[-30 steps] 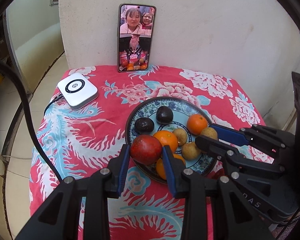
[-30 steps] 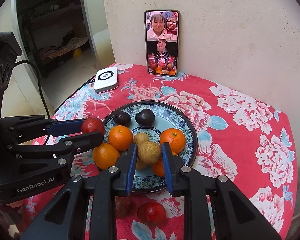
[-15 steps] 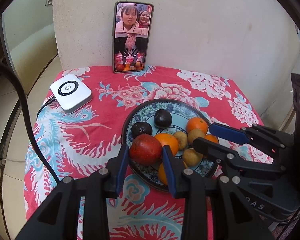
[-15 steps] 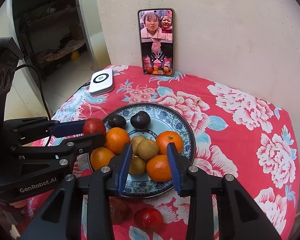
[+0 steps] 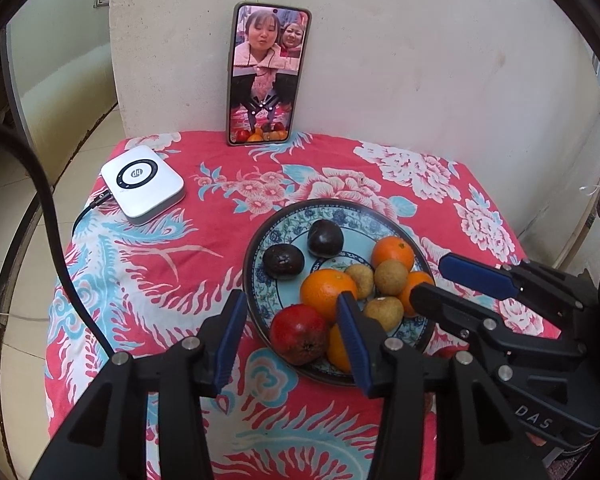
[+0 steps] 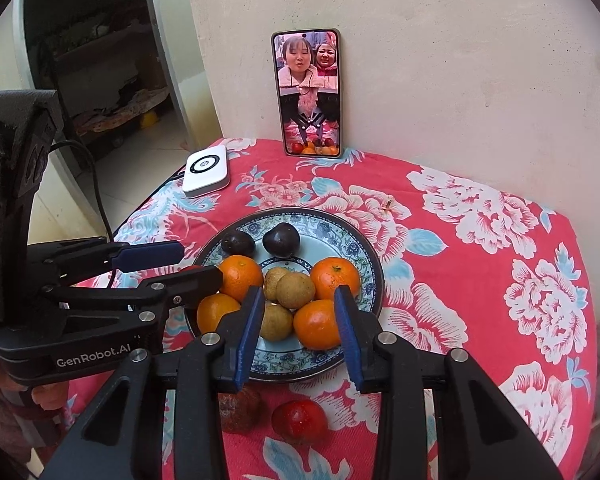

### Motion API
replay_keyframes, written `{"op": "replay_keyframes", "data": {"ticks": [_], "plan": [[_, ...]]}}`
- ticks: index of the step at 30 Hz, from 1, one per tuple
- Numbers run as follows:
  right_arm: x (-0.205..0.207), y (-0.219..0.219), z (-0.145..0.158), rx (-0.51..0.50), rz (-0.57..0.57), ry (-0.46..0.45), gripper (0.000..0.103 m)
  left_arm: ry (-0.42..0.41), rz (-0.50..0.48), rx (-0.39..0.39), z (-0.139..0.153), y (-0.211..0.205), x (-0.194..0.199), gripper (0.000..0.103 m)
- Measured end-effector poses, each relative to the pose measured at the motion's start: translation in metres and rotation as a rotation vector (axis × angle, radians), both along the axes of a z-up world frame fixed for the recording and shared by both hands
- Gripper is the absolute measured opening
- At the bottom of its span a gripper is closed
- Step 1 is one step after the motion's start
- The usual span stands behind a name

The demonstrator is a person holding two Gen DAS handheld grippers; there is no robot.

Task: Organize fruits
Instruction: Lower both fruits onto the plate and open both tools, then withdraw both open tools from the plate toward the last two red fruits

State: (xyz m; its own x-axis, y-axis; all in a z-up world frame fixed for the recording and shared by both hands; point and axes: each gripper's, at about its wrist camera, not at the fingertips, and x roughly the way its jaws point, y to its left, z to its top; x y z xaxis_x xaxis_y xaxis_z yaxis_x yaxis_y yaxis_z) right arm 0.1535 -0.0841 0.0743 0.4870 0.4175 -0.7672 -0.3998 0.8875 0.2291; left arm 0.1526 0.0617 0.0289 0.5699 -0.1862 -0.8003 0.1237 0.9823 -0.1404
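A blue patterned plate (image 5: 276, 232) (image 6: 364, 248) holds several oranges, brown round fruits and two dark plums. A red fruit (image 5: 298, 334) lies on the plate's near left rim. My left gripper (image 5: 290, 338) is open, its jaws wide apart around that red fruit without gripping it. My right gripper (image 6: 296, 332) is open above the plate's near side, over an orange (image 6: 316, 324) and a brown fruit (image 6: 275, 322). Another red fruit (image 6: 299, 420) and a brown wrinkled fruit (image 6: 239, 408) lie on the cloth in front of the plate.
The small table has a red floral cloth (image 5: 160, 272). A phone (image 5: 268, 74) leans upright on the wall at the back. A white device (image 5: 142, 184) with a black cable sits at the back left. The table edges drop off left and right.
My left gripper has opened and let go of the red fruit, which now rests on the plate rim. My right gripper has opened, released the brown fruit and drawn back.
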Motion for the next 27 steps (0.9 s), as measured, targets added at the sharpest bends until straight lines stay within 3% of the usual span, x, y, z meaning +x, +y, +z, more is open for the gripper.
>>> {"op": "replay_keyframes", "data": {"ticks": [27], "plan": [[-0.045, -0.038, -0.003, 0.063, -0.065, 0.046, 0.038, 0.009, -0.009, -0.002, 0.021, -0.029, -0.049, 0.049]]}}
